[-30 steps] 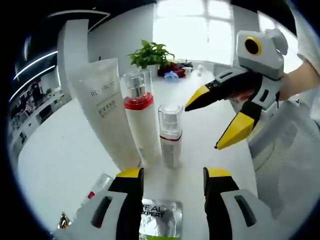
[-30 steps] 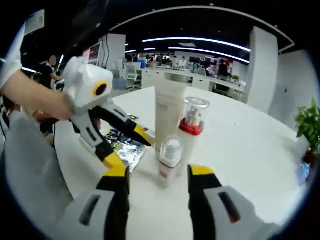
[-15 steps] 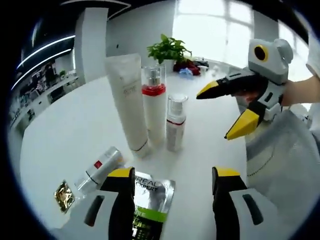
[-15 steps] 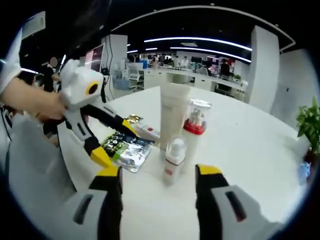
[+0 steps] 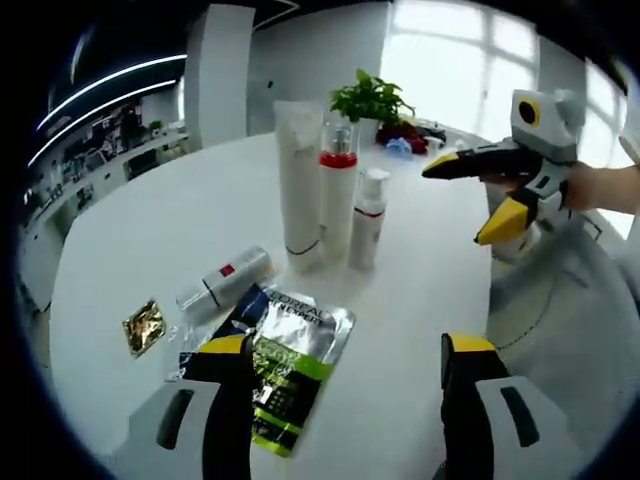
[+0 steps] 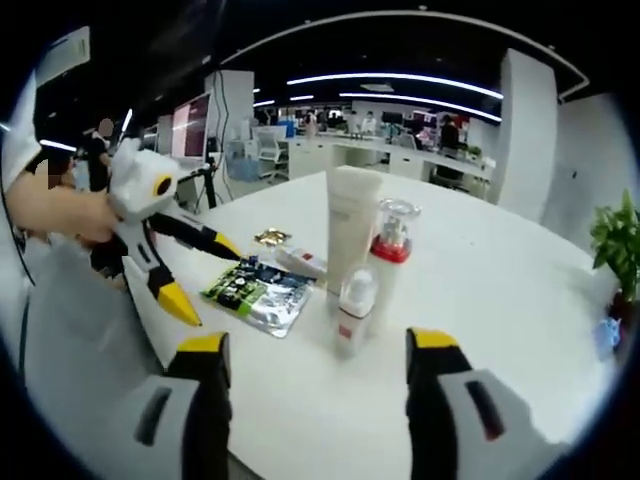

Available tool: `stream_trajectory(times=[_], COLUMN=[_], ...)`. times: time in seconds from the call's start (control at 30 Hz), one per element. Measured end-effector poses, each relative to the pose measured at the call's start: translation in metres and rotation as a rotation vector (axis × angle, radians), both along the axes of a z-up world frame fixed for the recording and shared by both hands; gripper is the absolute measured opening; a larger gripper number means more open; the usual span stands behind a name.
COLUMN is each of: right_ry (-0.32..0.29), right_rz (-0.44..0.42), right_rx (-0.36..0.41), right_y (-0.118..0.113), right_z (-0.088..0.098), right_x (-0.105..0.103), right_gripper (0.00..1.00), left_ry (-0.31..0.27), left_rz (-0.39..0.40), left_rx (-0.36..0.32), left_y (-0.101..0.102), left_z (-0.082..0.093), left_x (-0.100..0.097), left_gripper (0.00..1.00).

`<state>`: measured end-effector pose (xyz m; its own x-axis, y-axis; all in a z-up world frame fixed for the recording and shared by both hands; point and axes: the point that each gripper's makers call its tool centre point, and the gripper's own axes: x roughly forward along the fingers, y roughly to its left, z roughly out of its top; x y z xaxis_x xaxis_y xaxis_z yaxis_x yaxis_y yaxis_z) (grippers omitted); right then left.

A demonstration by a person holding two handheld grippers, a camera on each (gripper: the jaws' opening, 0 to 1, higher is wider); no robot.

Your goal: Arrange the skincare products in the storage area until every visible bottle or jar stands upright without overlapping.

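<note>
Three skincare products stand upright together on the white table (image 5: 150,230): a tall white tube (image 5: 299,185) (image 6: 348,240), a clear-capped bottle with a red band (image 5: 338,195) (image 6: 387,258), and a small pump bottle (image 5: 367,220) (image 6: 354,312). A small silver tube (image 5: 224,281) (image 6: 300,262) lies flat beside them. My left gripper (image 5: 345,355) is open, well short of the group, over a foil sachet (image 5: 290,365) (image 6: 260,293). My right gripper (image 6: 315,350) is open too, nothing between its jaws; it shows in the left gripper view (image 5: 478,194) off to the right.
A small gold packet (image 5: 144,325) (image 6: 271,237) lies on the table near the silver tube. A potted plant (image 5: 371,100) and small items stand at the table's far side. A person's hand (image 6: 60,215) holds the left gripper (image 6: 195,275). Office desks lie beyond.
Both grippers have drawn back from the three standing bottles, which now look smaller and farther. The lying tube, sachet and gold packet have come into fuller view.
</note>
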<state>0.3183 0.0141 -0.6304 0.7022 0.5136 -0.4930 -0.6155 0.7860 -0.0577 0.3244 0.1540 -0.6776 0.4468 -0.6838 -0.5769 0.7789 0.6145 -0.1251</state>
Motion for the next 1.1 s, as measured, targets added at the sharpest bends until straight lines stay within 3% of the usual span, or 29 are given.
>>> stream_trajectory(times=[0.47, 1.1], right_ry=[0.034, 0.081], right_rz=[-0.033, -0.026], right_rx=[0.041, 0.104], right_y=[-0.012, -0.006], right_z=[0.004, 0.008], right_x=[-0.018, -0.032], right_gripper=[0.79, 0.84], left_ry=[0.008, 0.02], left_rz=[0.12, 0.259], left_rx=[-0.028, -0.023], left_y=[0.029, 0.07], left_z=[0.006, 0.009], left_x=[-0.017, -0.037], left_gripper=[0.88, 0.96])
